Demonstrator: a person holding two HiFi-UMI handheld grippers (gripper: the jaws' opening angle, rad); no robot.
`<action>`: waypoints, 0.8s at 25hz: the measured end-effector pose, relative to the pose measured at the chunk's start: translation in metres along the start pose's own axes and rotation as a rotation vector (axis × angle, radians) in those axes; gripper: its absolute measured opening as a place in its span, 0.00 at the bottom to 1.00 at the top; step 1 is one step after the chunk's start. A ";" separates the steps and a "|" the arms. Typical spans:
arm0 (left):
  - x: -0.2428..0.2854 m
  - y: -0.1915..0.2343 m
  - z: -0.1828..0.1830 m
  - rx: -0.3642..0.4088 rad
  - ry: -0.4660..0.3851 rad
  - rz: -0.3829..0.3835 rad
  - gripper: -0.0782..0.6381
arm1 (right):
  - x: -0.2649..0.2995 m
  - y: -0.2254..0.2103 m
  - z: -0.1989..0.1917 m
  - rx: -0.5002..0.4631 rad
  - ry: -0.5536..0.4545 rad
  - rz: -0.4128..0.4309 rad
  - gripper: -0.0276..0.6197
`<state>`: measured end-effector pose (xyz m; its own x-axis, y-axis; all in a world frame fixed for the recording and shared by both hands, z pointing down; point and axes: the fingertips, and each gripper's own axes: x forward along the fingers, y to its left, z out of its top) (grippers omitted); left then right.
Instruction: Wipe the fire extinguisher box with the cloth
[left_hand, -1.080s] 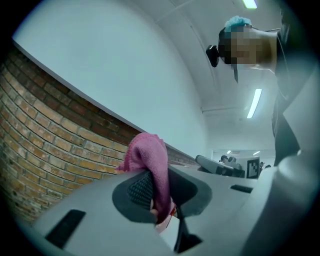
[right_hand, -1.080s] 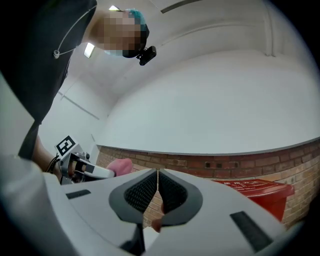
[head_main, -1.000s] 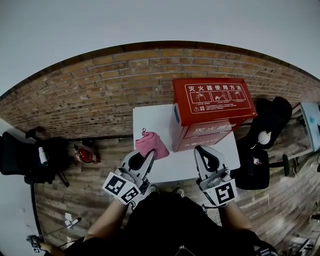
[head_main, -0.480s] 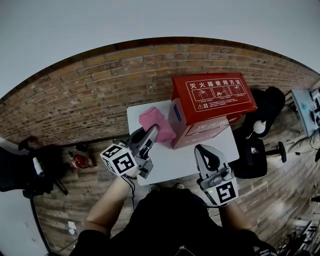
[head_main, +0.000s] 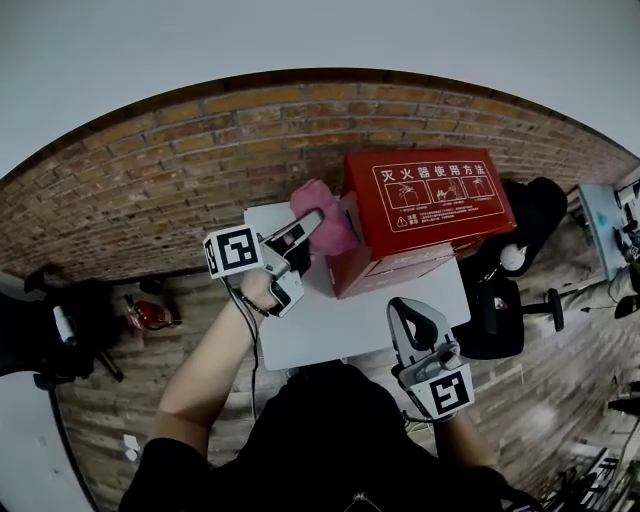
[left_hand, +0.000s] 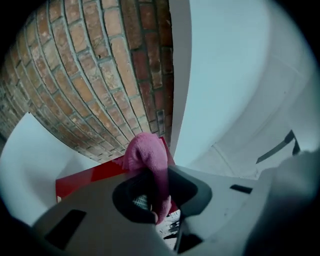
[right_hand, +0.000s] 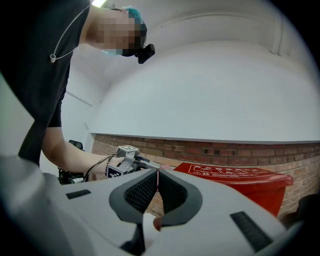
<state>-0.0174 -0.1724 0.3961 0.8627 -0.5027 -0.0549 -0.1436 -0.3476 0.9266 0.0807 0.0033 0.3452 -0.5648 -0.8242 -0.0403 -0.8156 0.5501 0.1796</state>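
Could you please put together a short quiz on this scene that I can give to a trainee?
1. What is clamped in the left gripper? A) a sponge B) the pink cloth C) nothing
2. True or false: the right gripper is shut with nothing between its jaws.
3. Fill in: in the head view, the cloth is at the ___ side of the red fire extinguisher box.
Key: 1 B; 2 true; 3 left.
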 end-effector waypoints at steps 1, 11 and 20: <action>0.007 0.001 0.001 -0.010 0.014 -0.003 0.23 | 0.002 -0.002 -0.003 0.002 0.003 0.020 0.08; 0.059 0.000 0.000 -0.092 0.075 -0.047 0.22 | 0.010 -0.018 -0.018 0.040 0.013 0.275 0.08; 0.063 0.002 0.000 -0.206 0.021 -0.122 0.22 | 0.004 -0.023 -0.023 0.069 -0.022 0.444 0.08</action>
<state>0.0371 -0.2045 0.3947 0.8777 -0.4499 -0.1650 0.0621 -0.2348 0.9701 0.0997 -0.0155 0.3635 -0.8641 -0.5033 0.0046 -0.4993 0.8584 0.1180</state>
